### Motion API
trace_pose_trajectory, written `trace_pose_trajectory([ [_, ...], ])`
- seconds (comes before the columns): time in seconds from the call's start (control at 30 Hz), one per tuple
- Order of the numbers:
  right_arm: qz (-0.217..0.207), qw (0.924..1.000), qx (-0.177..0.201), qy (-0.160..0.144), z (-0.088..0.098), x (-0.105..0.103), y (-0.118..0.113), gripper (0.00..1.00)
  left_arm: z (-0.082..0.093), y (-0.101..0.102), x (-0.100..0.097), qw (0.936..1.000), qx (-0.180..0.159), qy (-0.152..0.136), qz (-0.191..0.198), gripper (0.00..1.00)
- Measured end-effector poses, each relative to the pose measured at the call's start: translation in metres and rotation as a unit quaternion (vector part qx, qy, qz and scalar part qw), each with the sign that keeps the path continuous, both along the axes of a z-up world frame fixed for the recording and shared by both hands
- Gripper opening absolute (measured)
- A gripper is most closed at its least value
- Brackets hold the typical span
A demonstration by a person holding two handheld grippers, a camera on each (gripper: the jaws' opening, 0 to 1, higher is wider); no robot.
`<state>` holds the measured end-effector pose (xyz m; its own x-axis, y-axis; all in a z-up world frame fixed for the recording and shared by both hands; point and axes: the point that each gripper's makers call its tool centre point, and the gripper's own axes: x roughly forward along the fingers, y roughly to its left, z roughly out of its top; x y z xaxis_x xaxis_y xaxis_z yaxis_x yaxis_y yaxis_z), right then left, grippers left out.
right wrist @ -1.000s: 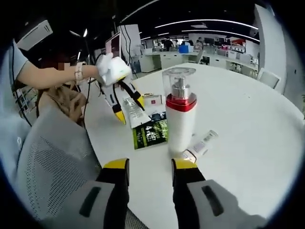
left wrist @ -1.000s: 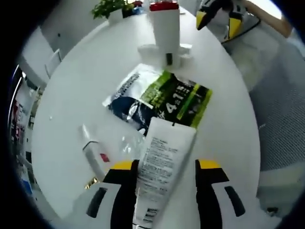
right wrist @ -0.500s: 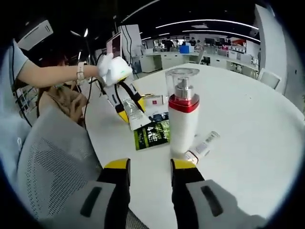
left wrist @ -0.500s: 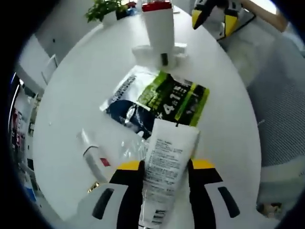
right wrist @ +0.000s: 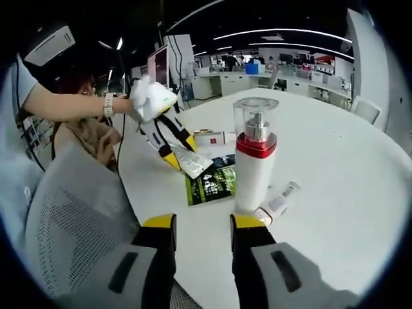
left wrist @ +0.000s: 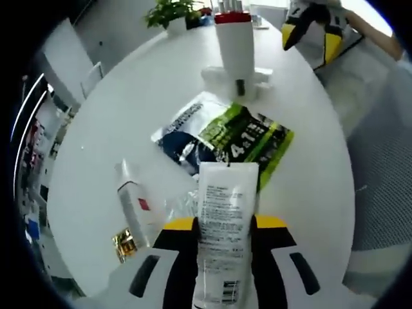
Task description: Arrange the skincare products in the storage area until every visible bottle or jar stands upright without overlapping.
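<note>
Between the left gripper (left wrist: 222, 225)'s clenched jaws sits a flat white plastic tube (left wrist: 223, 222) with fine print, above a glossy green "4in1" sachet (left wrist: 248, 138); right gripper (right wrist: 203, 225) gapes, empty.

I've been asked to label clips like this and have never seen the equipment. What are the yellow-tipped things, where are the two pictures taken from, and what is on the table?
No robot here: a person holds a two-jaw hand gripper in each hand, and a fisheye camera rides on each, looking forward along its yellow-tipped jaws.

In the left gripper view, the left gripper is closed on a flat white tube. Beyond it on the round white table lie a green and dark sachet pack, a small white tube lying flat, and a tall white pump bottle with a red collar, standing upright.

The right gripper view looks back from the other side. The right gripper is open and empty, near the same pump bottle. Farther off you see the person's gloved hand holding the left gripper.
</note>
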<state>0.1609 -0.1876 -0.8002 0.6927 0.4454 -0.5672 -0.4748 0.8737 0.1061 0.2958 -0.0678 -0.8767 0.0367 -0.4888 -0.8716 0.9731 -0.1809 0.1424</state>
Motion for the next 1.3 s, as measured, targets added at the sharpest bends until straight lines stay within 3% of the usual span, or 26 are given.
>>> trace_pose_trajectory([
  [0.23, 0.005, 1.0, 0.0, 0.0, 0.002, -0.002, 0.005, 0.33, 0.003, 0.0, 0.001, 0.9995, -0.018, -0.014, 0.023, 0.25],
  [0.43, 0.008, 0.9999, 0.006, -0.003, 0.004, -0.002, 0.011, 0.32, 0.018, -0.002, -0.004, 0.9962, -0.069, 0.004, 0.053, 0.25],
  [0.67, 0.018, 0.9998, 0.007, -0.003, 0.006, -0.001, 0.02, 0.31, 0.034, -0.002, -0.015, 0.9915, -0.111, -0.002, 0.068, 0.25],
  [0.83, 0.024, 0.9996, 0.008, -0.012, 0.011, 0.003, 0.029, 0.3, 0.058, -0.011, -0.022, 0.9796, -0.177, 0.019, 0.094, 0.25],
  [1.13, 0.036, 0.9989, 0.012, -0.027, 0.021, 0.012, 0.045, 0.27, 0.087, -0.023, -0.038, 0.9652, -0.239, 0.034, 0.101, 0.25],
  [1.3, 0.033, 0.9979, 0.015, -0.053, 0.033, 0.018, 0.051, 0.24, 0.099, -0.03, -0.047, 0.9584, -0.265, 0.042, 0.097, 0.25],
])
